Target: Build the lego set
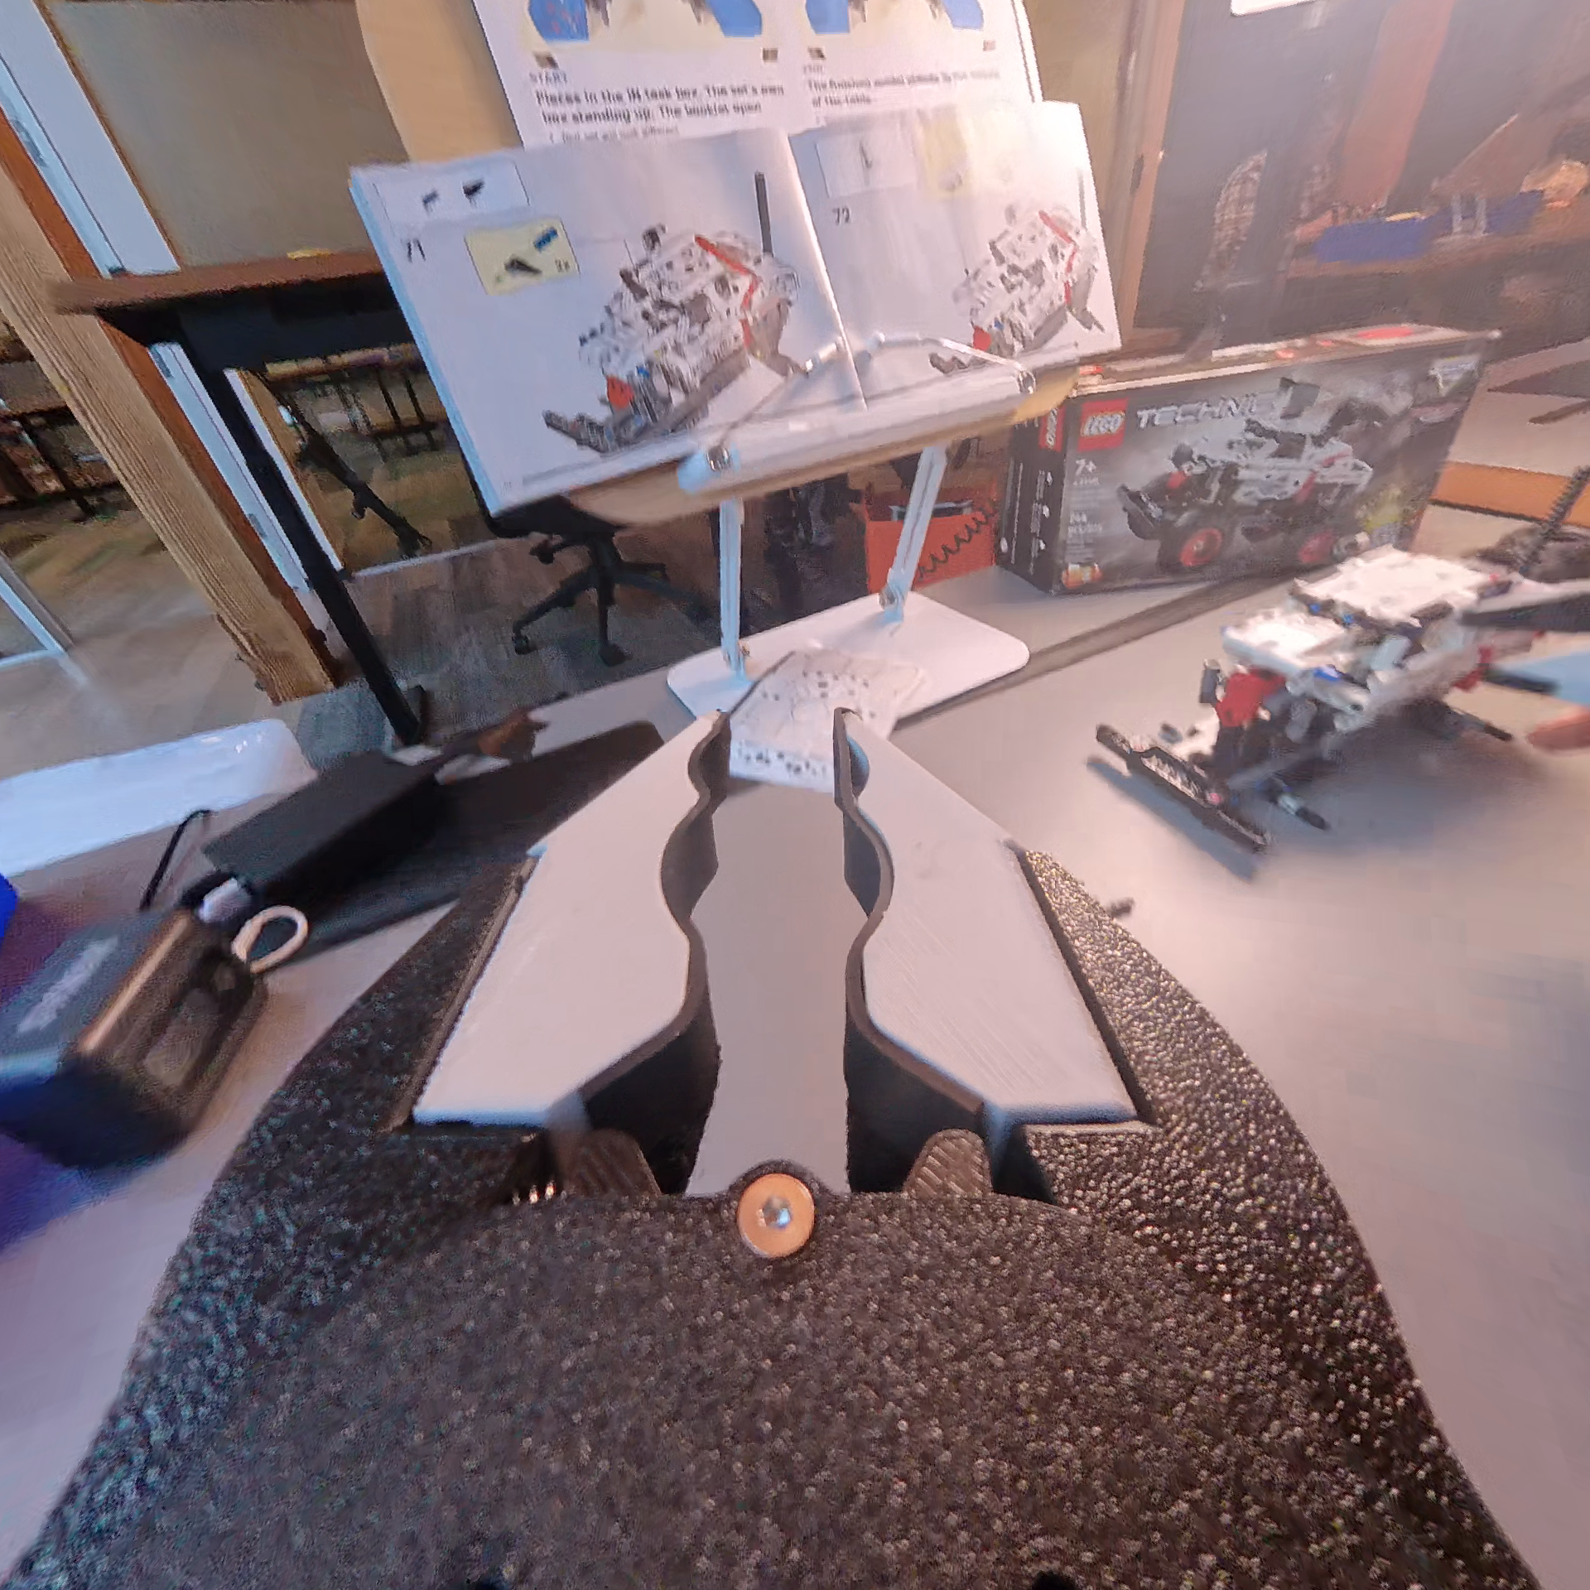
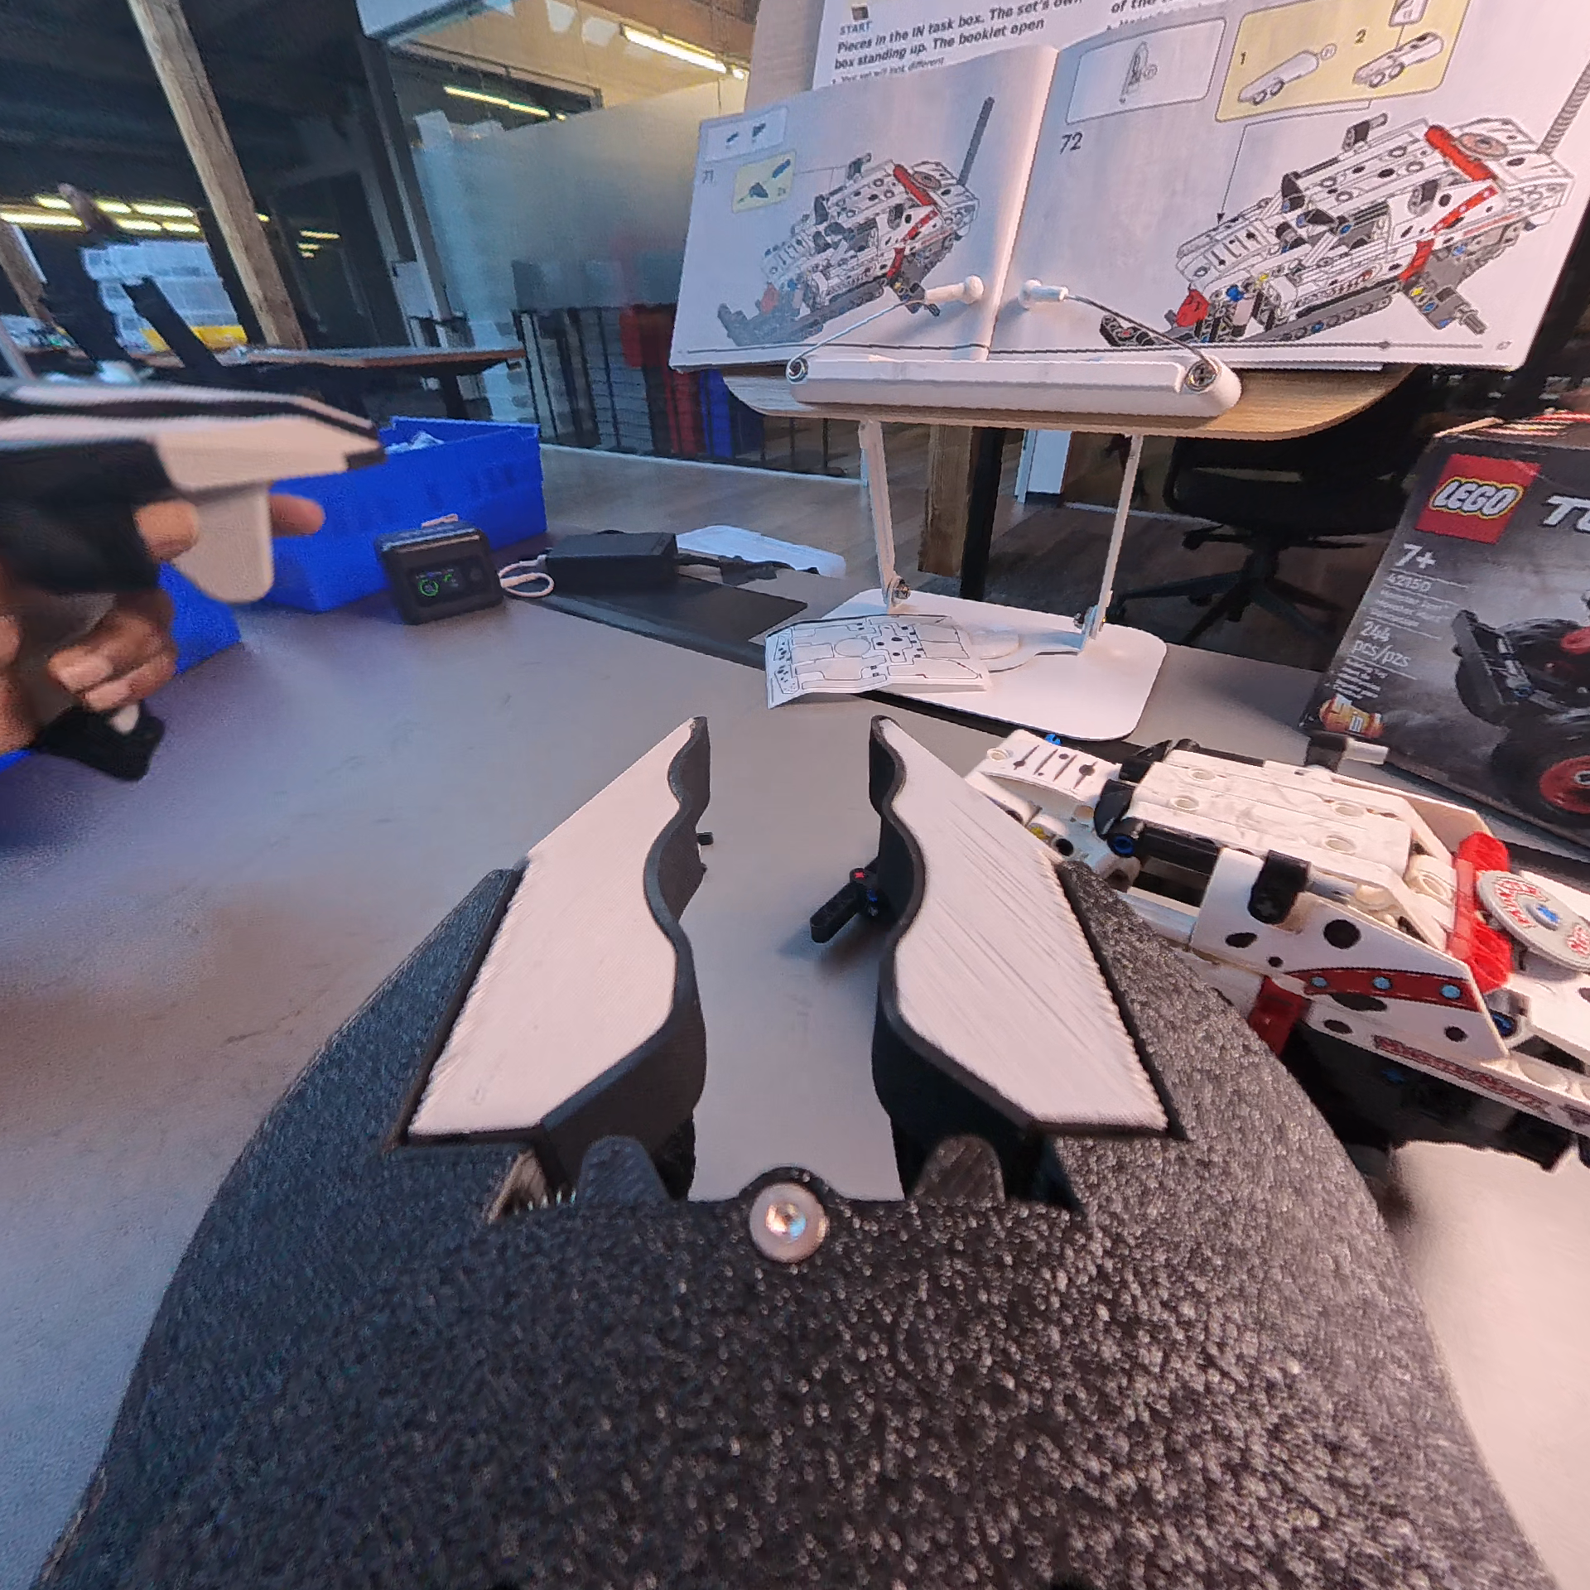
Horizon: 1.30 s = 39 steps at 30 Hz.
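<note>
- Lego model, a white black-spotted truck body with red trim (image 1: 1342, 680), is seen in the left wrist view on the grey desk (image 1: 1291, 1075), far right of the empty, parted left claw (image 1: 781, 731).
- In the right wrist view, a small black pin piece (image 2: 847, 908) lies between the parted fingers of the right claw (image 2: 789, 740); it should be centred before closing.

- Grey bench (image 2: 361, 817) fills the foreground.
- Wooden post (image 2: 219, 172) rises at left.
- Ceiling strip lights (image 2: 671, 47) glow.
- Black office chair (image 1: 594, 568) stands on the floor (image 1: 129, 680) behind.
</note>
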Tool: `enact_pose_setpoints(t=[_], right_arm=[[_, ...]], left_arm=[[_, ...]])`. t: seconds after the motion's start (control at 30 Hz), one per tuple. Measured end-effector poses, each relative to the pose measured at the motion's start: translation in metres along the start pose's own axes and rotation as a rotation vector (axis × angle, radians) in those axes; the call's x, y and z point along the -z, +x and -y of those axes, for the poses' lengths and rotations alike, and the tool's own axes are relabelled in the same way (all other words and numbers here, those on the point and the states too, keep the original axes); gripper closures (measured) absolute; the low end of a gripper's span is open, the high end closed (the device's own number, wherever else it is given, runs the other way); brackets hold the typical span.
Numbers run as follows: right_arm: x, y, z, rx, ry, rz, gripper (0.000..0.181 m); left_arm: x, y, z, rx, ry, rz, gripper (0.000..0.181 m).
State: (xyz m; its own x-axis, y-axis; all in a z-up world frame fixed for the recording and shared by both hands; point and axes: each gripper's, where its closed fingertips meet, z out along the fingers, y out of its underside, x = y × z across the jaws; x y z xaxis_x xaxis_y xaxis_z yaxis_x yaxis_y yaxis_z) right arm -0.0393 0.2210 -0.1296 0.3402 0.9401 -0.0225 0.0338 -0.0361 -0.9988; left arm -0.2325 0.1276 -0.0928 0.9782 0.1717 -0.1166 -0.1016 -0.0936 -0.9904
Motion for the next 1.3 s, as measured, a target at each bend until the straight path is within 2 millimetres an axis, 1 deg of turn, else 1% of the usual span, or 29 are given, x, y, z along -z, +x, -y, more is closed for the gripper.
enact_pose_setpoints(t=[0.07, 0.1, 0.2, 0.23, 0.3, 0.37, 0.47, 0.6, 0.67, 0.8, 0.87, 0.9, 0.93, 0.97, 1.17, 1.2, 1.3], right_arm=[[0.002, 0.001, 0.001, 0.010, 0.004, -0.013, 0.142], [0.004, 0.002, 0.003, 0.008, 0.012, -0.023, 0.140], [0.009, 0.007, 0.009, 0.026, 0.027, -0.054, 0.135], [0.009, 0.008, 0.010, 0.034, 0.031, -0.058, 0.134], [0.010, 0.008, 0.011, 0.039, 0.034, -0.057, 0.134], [0.009, 0.007, 0.011, 0.047, 0.031, -0.052, 0.134], [0.008, 0.005, 0.010, 0.063, 0.028, -0.048, 0.134], [0.007, 0.005, 0.009, 0.068, 0.025, -0.045, 0.134], [0.007, 0.004, 0.008, 0.069, 0.020, -0.041, 0.134], [0.006, 0.004, 0.006, 0.067, 0.013, -0.034, 0.134], [0.006, 0.003, 0.006, 0.067, 0.011, -0.032, 0.134], [0.006, 0.003, 0.006, 0.068, 0.010, -0.030, 0.134], [0.006, 0.002, 0.005, 0.069, 0.009, -0.029, 0.134], [0.006, 0.002, 0.005, 0.070, 0.008, -0.027, 0.134], [0.005, -0.001, 0.004, 0.079, 0.002, -0.023, 0.134], [0.005, -0.001, 0.004, 0.081, 0.000, -0.022, 0.134], [0.005, -0.003, 0.003, 0.088, -0.006, -0.017, 0.134]], left_arm=[[-0.028, -0.011, 0.026, 0.020, 0.037, 0.026, 0.158], [-0.044, -0.018, 0.038, 0.032, 0.042, 0.041, 0.155], [-0.090, -0.043, 0.075, 0.083, 0.076, 0.092, 0.140], [-0.104, -0.053, 0.085, 0.098, 0.077, 0.115, 0.133], [-0.132, -0.069, 0.094, 0.113, 0.055, 0.148, 0.120], [-0.155, -0.080, 0.096, 0.127, 0.021, 0.165, 0.111], [-0.174, -0.090, 0.097, 0.126, 0.001, 0.193, 0.104], [-0.185, -0.093, 0.102, 0.101, 0.005, 0.213, 0.106], [-0.187, -0.096, 0.103, 0.101, 0.005, 0.221, 0.115], [-0.187, -0.098, 0.106, 0.099, 0.010, 0.228, 0.124], [-0.185, -0.097, 0.107, 0.094, 0.017, 0.229, 0.135], [-0.184, -0.096, 0.107, 0.092, 0.022, 0.227, 0.146], [-0.182, -0.095, 0.108, 0.090, 0.030, 0.223, 0.171], [-0.180, -0.095, 0.108, 0.086, 0.032, 0.221, 0.181], [-0.172, -0.093, 0.108, 0.061, 0.014, 0.228, 0.181], [-0.172, -0.092, 0.107, 0.060, 0.008, 0.223, 0.178], [-0.172, -0.085, 0.107, 0.070, -0.001, 0.183, 0.121]])
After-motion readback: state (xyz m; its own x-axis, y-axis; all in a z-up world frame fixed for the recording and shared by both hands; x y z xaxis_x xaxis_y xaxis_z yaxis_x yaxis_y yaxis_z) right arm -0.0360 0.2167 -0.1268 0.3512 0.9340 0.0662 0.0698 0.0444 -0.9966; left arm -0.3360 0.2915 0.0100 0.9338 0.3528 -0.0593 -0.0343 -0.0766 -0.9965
